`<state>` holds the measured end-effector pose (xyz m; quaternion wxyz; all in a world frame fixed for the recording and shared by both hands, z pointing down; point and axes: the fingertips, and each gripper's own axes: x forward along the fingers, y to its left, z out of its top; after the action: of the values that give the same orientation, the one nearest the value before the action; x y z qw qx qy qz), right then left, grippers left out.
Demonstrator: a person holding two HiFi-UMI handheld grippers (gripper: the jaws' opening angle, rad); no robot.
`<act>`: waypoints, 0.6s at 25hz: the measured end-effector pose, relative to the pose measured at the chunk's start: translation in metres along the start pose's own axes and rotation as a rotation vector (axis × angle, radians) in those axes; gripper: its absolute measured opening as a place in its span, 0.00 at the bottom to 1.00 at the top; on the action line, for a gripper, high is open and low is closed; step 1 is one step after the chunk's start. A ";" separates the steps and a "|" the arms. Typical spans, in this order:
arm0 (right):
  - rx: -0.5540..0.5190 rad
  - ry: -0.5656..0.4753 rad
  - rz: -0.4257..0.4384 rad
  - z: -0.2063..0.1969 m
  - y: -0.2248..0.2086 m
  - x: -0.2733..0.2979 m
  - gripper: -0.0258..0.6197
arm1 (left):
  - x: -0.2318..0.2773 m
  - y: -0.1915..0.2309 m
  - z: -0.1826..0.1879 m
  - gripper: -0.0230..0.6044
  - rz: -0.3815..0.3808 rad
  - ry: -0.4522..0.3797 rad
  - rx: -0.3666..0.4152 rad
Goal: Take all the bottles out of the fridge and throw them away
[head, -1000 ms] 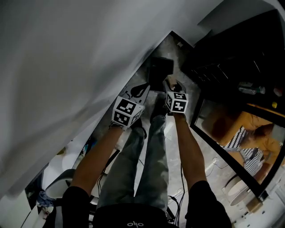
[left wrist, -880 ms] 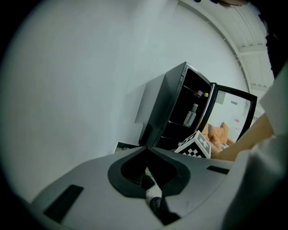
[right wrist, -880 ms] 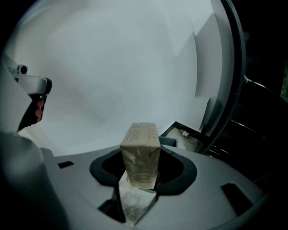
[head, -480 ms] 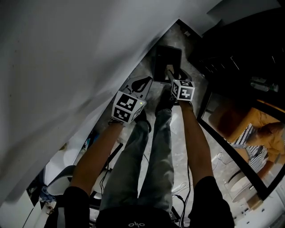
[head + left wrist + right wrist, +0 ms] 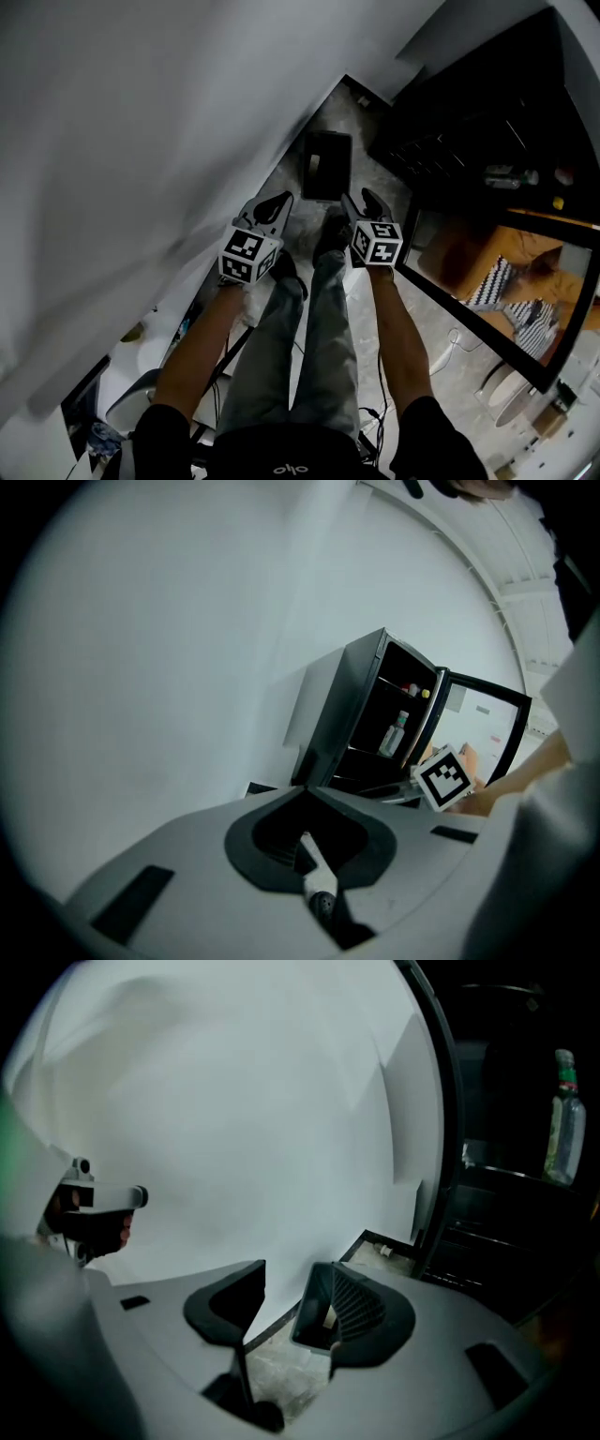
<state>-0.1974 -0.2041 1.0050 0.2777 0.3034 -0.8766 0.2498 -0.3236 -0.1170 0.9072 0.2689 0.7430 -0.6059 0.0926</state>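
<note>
Head view: left claw [image 5: 277,200] closed on nothing, right claw [image 5: 357,198] empty with jaws just opened apart, both near the dark waste bin [image 5: 326,165], while one clear bottle [image 5: 562,1117] stands inside the open fridge [image 5: 342,714].

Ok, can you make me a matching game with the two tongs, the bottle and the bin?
1 left tongs
2 right tongs
3 bottle
4 bin

A on the floor
B open
C on a shelf in the fridge
D shut

Pairs: 1-D, 2-B, 3-C, 4-A. The right tongs have just been opening, with nothing gripped between them.
</note>
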 end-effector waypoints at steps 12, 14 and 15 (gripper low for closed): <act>0.067 -0.192 -0.070 0.167 0.042 -0.201 0.05 | -0.060 -0.107 0.167 0.04 -0.097 -0.117 0.025; 0.076 -0.228 -0.077 0.188 0.046 -0.236 0.05 | -0.066 -0.132 0.191 0.04 -0.129 -0.133 0.035; 0.081 -0.246 -0.082 0.198 0.046 -0.253 0.05 | -0.068 -0.147 0.202 0.04 -0.149 -0.138 0.045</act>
<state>-0.1268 -0.1930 0.6883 0.1657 0.3780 -0.8802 0.2342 -0.2392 -0.1445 0.6644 0.2158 0.7964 -0.5639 0.0345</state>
